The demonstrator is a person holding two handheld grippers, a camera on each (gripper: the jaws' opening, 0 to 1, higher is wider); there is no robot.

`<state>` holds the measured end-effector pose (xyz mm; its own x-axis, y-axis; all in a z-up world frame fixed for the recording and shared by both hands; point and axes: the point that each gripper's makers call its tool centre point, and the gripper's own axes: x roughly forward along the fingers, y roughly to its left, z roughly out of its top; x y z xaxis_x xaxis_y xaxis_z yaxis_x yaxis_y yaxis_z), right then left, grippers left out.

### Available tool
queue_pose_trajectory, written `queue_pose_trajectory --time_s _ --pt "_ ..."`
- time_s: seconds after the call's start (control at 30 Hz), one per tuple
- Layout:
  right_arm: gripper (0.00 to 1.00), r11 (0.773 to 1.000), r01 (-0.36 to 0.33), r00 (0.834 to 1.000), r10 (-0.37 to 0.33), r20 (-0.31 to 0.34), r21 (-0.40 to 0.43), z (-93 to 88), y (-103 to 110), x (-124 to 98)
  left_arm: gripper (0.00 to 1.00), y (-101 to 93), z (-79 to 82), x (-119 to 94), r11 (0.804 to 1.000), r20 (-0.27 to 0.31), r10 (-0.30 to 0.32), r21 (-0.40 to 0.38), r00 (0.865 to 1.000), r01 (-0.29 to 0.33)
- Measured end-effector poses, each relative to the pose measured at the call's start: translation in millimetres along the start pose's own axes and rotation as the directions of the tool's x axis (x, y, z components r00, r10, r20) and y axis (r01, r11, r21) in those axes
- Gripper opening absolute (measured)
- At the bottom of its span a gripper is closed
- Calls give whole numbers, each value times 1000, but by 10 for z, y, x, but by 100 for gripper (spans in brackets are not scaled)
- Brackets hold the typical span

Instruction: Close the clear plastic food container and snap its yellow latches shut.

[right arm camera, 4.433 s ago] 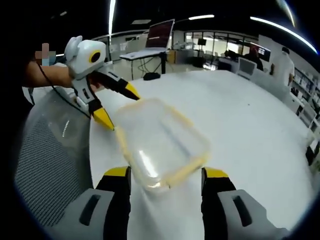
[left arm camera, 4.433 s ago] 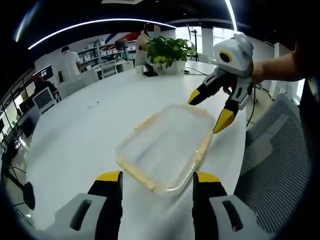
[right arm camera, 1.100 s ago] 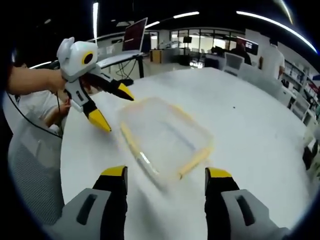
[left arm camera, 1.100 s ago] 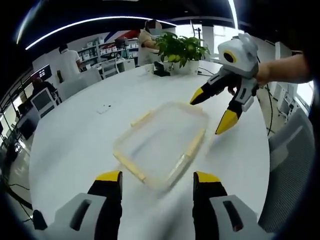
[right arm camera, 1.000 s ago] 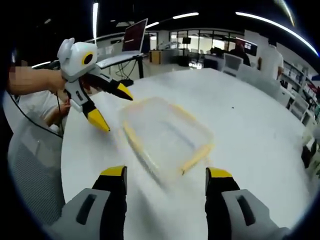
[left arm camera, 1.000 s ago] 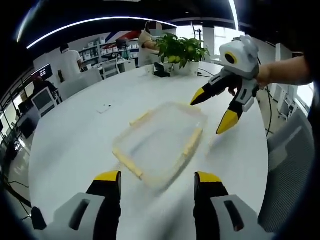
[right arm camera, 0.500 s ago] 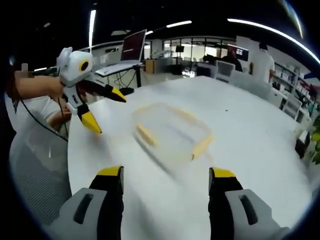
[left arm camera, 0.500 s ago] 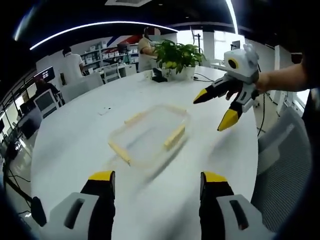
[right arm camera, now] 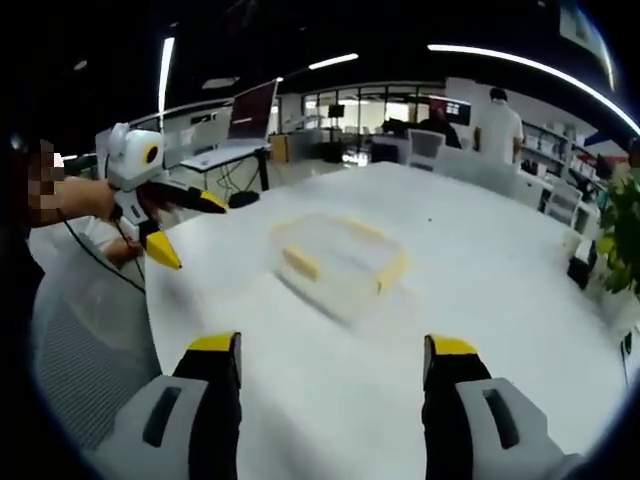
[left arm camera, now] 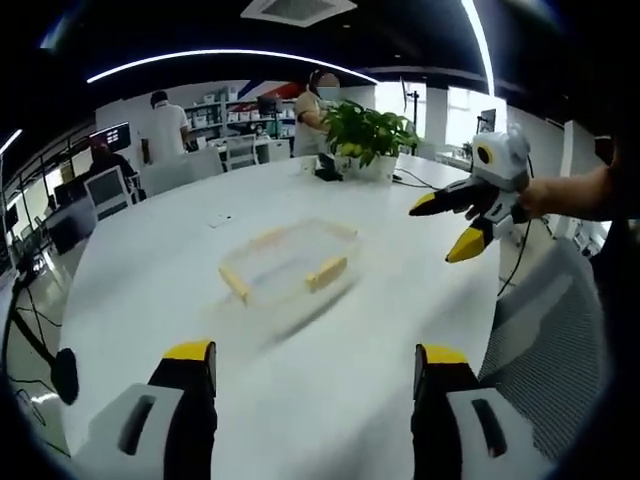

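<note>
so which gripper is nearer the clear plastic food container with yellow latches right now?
Hard to call. Both grippers are open and clear of the clear plastic food container. The right gripper hovers beyond one side, the left gripper beyond the opposite side, roughly equally far off.

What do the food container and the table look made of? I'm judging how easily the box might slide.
Food container: apparently clear, slightly cloudy plastic, since the tabletop shows through it; its latches look like opaque yellow plastic. Table: a smooth white top with a faint sheen, perhaps laminate; the exact material cannot be told.
</note>
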<state>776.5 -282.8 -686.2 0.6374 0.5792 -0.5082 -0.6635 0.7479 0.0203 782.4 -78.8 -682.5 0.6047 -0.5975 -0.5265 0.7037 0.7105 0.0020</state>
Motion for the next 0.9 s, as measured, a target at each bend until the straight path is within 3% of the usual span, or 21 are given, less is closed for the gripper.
queue_pose_trajectory --time_s 0.4,0.9 --pt "78 999 50 999 -50 -14 -14 -147 48 -249 85 -73 -60 -217 999 15 36 4 999 -36" --pt "90 998 45 998 -46 -35 -41 -262 111 -399 99 -136 -113 -219 998 -16 50 39 999 -49"
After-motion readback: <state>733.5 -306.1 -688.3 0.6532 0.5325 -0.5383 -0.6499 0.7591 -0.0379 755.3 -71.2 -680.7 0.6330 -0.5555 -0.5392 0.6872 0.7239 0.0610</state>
